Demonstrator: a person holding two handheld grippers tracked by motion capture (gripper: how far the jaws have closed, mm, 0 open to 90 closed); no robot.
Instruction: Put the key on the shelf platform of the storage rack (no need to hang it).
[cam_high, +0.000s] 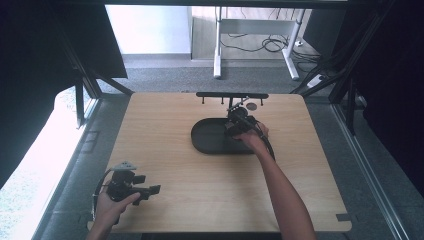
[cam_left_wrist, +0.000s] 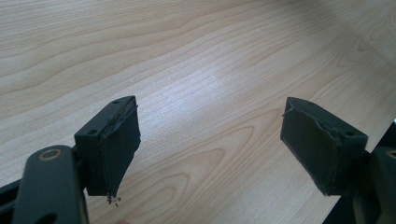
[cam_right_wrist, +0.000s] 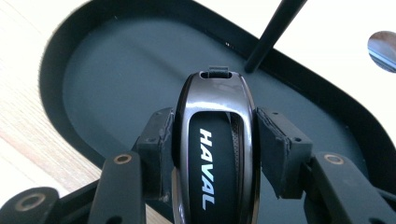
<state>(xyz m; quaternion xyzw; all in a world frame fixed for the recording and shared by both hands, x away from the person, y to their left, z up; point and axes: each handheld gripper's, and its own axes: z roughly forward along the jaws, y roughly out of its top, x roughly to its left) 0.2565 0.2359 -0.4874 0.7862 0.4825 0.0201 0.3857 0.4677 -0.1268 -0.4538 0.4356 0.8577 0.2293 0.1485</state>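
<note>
- Right gripper (cam_right_wrist: 212, 154) is clamping a car key fob (cam_right_wrist: 214, 154) marked HAVAL, pads pressing its two long sides, loop end pointing away from the hand.
- Fob is hanging just over the dark oval tray (cam_right_wrist: 93, 88), near the tray's far rim; in the high view the right gripper (cam_high: 239, 122) is sitting over the tray (cam_high: 207, 137) at its right end.
- Handling, prob: small, light, stiff; glossy shell w/ chrome band, so likely slippery. Side grip at mid-body looks like the safest hold; edges curve, could squirt out if squeezed near the tip.
- Left gripper (cam_left_wrist: 210, 140) is resting w/ jaws wide apart, nothing btwn them, over bare table (cam_left_wrist: 196, 56) at the near left.
- Count: 1 fob, 1 tray, 1 black rack w/ pegs (cam_high: 232, 95) behind the tray, 1 round disc (cam_high: 251, 106) by it, 2 grippers.
</note>
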